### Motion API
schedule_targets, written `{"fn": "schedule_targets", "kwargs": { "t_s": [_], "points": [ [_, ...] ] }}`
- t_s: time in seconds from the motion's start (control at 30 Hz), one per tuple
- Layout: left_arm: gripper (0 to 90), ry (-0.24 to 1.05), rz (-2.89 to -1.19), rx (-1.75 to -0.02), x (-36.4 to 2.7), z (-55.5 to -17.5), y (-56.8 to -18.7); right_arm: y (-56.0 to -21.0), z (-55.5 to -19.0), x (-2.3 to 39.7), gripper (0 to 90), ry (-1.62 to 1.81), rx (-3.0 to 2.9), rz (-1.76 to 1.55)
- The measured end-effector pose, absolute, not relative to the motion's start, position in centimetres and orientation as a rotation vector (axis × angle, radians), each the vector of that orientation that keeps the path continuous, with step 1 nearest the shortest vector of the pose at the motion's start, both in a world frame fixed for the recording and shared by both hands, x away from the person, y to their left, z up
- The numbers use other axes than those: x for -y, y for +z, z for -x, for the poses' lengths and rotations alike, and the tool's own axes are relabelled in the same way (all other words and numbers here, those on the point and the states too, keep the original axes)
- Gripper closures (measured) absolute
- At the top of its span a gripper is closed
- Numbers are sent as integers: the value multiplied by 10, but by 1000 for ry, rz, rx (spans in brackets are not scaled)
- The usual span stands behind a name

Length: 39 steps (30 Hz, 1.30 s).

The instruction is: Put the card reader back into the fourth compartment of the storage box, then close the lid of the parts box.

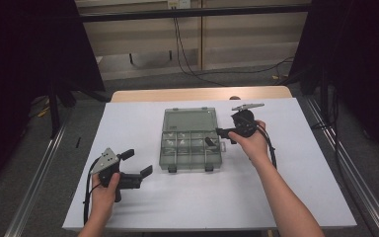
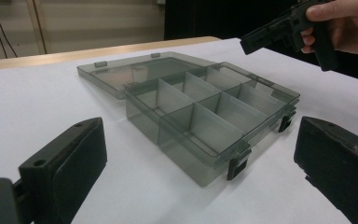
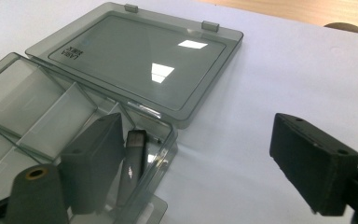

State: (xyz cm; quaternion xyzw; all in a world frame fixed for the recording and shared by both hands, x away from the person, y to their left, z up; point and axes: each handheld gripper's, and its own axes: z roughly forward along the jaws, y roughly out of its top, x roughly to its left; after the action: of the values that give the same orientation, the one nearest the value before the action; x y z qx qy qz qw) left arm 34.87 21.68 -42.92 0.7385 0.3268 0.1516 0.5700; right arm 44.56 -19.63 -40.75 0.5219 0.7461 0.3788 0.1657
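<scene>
On a white table, the left gripper [image 1: 137, 163] hovers with jaws spread, empty. At centre lies an opened clear compartment box [image 1: 190, 139]. The right gripper [image 1: 216, 136], jaws apart, has let go of a small dark stick [image 3: 131, 163] leaning in the box's corner compartment.

Compartment box [image 1: 190, 148]: placed near the middle of the table [image 1: 143, 212], its lid [image 1: 189, 119] folded flat on the sheet toward the far edge, its latches toward the near edge. Small stick-shaped item [image 3: 131, 161]: laid in the box's right-end compartment in the far row. Right gripper [image 1: 218, 138]: positioned at the box's right side, one jaw over that compartment. Left gripper [image 1: 137, 163]: positioned toward the near left corner, apart from the box.
</scene>
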Motion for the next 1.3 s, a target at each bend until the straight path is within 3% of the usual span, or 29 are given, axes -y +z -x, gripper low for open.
{"fn": "schedule_targets", "kwargs": {
  "t_s": [1.3],
  "points": [
    [30,338,-1804,-905,-185,-421,-425,-416,-457,217,125,1080,-2033,-1534]
  ]
}}
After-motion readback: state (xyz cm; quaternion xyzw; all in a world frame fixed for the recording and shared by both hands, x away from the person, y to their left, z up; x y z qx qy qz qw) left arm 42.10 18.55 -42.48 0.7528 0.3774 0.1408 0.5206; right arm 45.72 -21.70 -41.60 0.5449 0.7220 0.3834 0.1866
